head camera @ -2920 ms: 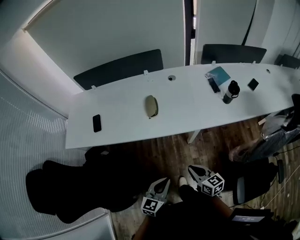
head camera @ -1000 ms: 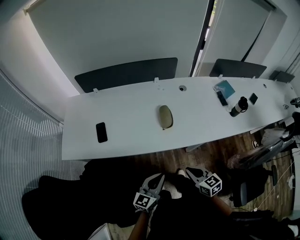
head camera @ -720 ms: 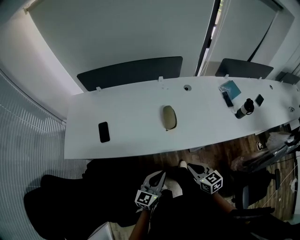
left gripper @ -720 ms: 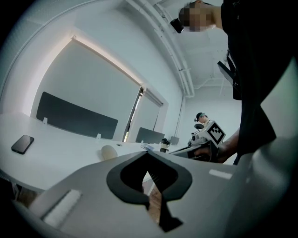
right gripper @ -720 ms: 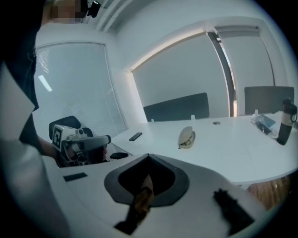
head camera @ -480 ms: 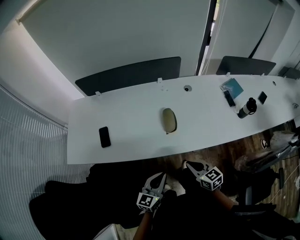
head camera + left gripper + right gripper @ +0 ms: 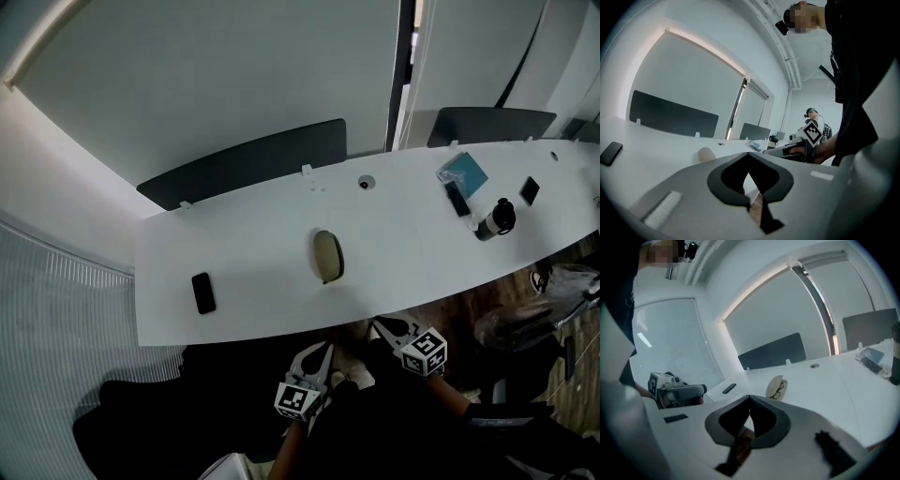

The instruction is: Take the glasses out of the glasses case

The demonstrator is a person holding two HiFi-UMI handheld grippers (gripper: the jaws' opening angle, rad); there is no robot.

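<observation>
The beige oval glasses case (image 7: 326, 255) lies in the middle of the long white table (image 7: 244, 300). In the right gripper view the case (image 7: 777, 387) stands open toward me, with dark-rimmed glasses (image 7: 778, 391) inside. Both grippers hover below the table's front edge, apart from the case. My left gripper (image 7: 323, 348) is shut and empty, its jaws (image 7: 749, 161) meeting at the tips, with the case (image 7: 706, 153) ahead on the left. My right gripper (image 7: 377, 324) is also shut and empty, jaws together (image 7: 750, 402).
A black phone (image 7: 202, 292) lies at the table's left end. At the right end are a dark bottle (image 7: 494, 218), a blue booklet (image 7: 462, 172) and another phone (image 7: 530, 190). Dark screens (image 7: 246, 161) stand behind the table. Black chairs (image 7: 178, 412) crowd the floor on the left.
Both grippers have come forward toward the table's front edge, and the table now sits lower and nearer in the head view. The jaws stay shut.
</observation>
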